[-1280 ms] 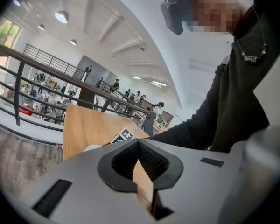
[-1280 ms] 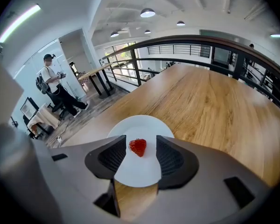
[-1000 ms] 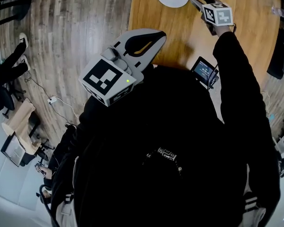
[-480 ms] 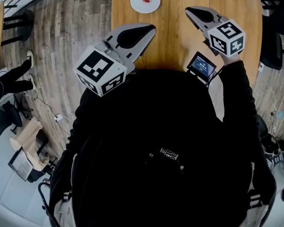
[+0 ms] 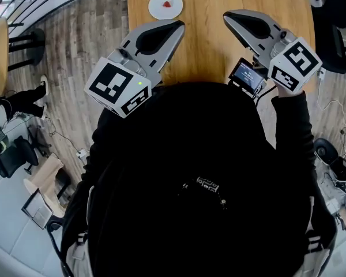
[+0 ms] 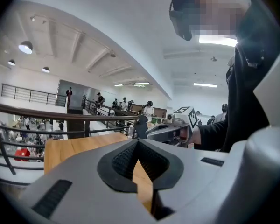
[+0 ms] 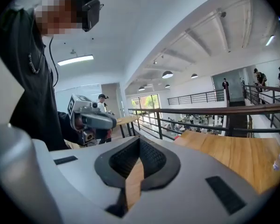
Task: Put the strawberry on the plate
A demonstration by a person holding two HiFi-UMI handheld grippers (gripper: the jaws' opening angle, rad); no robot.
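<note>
A person at a wooden table (image 5: 207, 45) holds a gripper in each hand. The left gripper (image 5: 174, 30) has its jaws pressed together with nothing between them. Ahead of their tips lies a small white plate (image 5: 157, 7) with the red strawberry (image 5: 166, 4) resting on it, apart from both grippers. The right gripper (image 5: 230, 17) has just closed its jaws tight, also empty. The plate sits ahead and to the left of them. Behind those jaws, near the hand, is a small screen device (image 5: 246, 77).
</note>
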